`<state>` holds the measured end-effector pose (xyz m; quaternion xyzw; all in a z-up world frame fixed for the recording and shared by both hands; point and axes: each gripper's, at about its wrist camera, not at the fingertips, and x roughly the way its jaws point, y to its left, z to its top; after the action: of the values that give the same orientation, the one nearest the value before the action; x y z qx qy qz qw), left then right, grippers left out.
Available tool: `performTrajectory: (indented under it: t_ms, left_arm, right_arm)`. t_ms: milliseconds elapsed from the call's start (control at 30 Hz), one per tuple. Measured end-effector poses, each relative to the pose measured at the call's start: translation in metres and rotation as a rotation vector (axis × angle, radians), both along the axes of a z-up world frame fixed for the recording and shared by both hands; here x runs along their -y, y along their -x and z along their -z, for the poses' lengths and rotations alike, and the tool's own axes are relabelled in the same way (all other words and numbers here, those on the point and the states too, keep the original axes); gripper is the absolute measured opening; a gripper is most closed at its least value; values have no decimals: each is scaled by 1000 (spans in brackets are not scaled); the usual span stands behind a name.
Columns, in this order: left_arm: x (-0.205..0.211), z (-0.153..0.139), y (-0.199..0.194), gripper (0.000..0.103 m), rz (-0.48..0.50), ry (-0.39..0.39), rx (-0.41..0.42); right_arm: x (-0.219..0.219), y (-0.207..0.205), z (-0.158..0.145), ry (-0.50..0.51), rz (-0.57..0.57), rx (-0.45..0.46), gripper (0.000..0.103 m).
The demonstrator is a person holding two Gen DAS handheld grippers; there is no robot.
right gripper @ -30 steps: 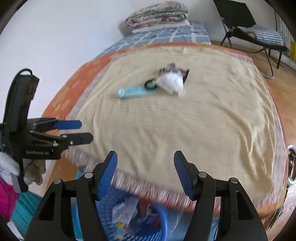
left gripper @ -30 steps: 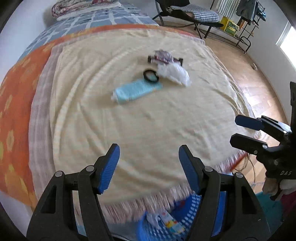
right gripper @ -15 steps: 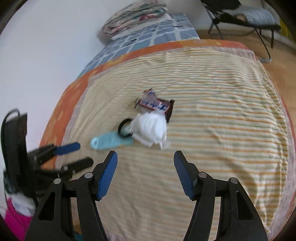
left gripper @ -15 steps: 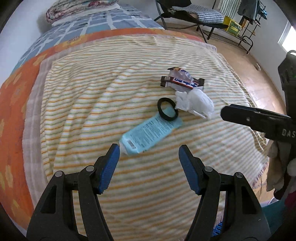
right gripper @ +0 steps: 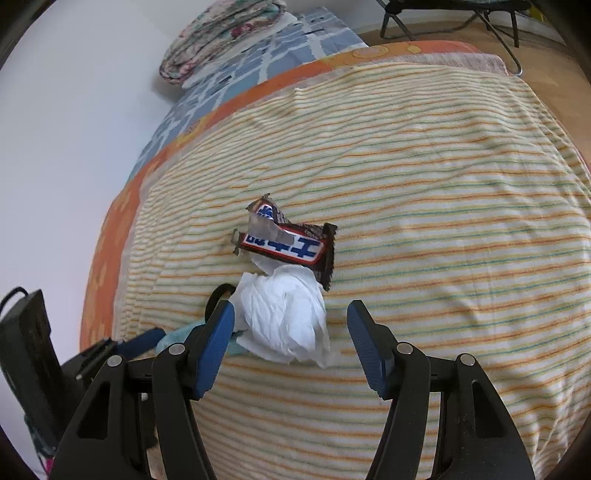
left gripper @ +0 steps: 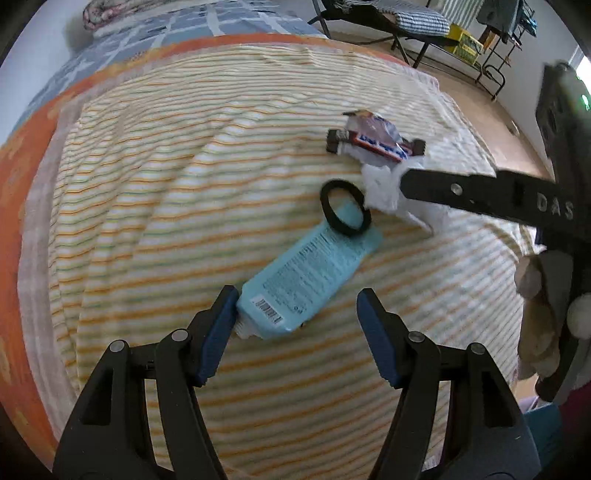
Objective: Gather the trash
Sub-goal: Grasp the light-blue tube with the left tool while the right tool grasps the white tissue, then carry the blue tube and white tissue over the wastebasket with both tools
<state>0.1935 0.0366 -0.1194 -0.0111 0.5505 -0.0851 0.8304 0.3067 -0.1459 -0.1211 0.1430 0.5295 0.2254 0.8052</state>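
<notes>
Compared with a second earlier, both grippers had closed in on the trash cluster, which then sat far up the blanket and small; the blue basket seen under the bed's edge had dropped out of both views. Left gripper (left gripper: 295, 314) hung released, jaws apart, with the capped end of the light blue bottle (left gripper: 310, 275) lying between the fingertips, near the left pad but not clamped. Black ring (left gripper: 345, 212) lay on the bottle's far end. Right gripper (right gripper: 290, 328) likewise released, jaws apart, straddling the crumpled white tissue (right gripper: 284, 317); pads not pressing on it, as far as could be seen. Candy bar wrapper (right gripper: 288, 243), torn open, lay just beyond the tissue and touching it. From the left wrist view the right gripper's finger crossed over the tissue from the right. All four items rested close together on a striped yellow blanket (right gripper: 443, 221), rumpled in shallow folds, spread over an orange bedcover (left gripper: 22, 184). Beyond it: a blue patterned sheet (right gripper: 266, 55), a folded floral quilt (right gripper: 221, 37) at the head against a white wall, a folding chair (left gripper: 388, 18) and wooden floor (left gripper: 491, 122) to the right.
</notes>
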Motion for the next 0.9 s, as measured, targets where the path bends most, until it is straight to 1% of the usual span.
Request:
performTrajectory:
  t_ms: [100,300,433,467,500,533,567,600,633,700,733,767,800,900]
  left_arm:
    - [10,-2,7,57,52,-19,-12]
    - [23,-3,0,57,54,-119,39]
    - [34,6,-8,56,79,-174,37]
    - [36,6,-8,54,81,-178,44]
    - [37,6,-8,48,87,-174,48]
    - [38,5,-7,39,92,-172,46]
    - [39,5,-6,37,97,-172,47]
    - [40,4,-4,28,101,-175,48]
    - [39,3,-1,24,106,-174,47]
    - [39,1,6,23,106,-164,43]
    - [39,1,8,23,107,-156,39]
    - [38,1,10,23,108,-145,35]
    - [38,0,14,23,109,-134,31]
    - [35,-3,24,23,105,-123,23]
  right_arm:
    - [-4,1,1,17,-17,5,63]
    - [-7,1,4,32,-15,11,63]
    - [-10,0,4,22,-4,13,63]
    - [-11,0,4,22,-6,13,63]
    - [-11,1,5,24,-7,14,63]
    - [-11,1,5,24,-9,16,63]
    - [-11,2,4,20,-11,15,63]
    - [-10,3,4,14,-14,14,63]
    - [-9,4,4,8,-17,12,63]
    - [-6,5,4,-4,-18,12,62]
    - [-5,6,4,-7,-17,9,53]
    - [-3,7,4,-10,-18,1,39]
    - [-1,8,5,-16,-21,-9,34]
    - [3,14,2,-28,-25,-6,26]
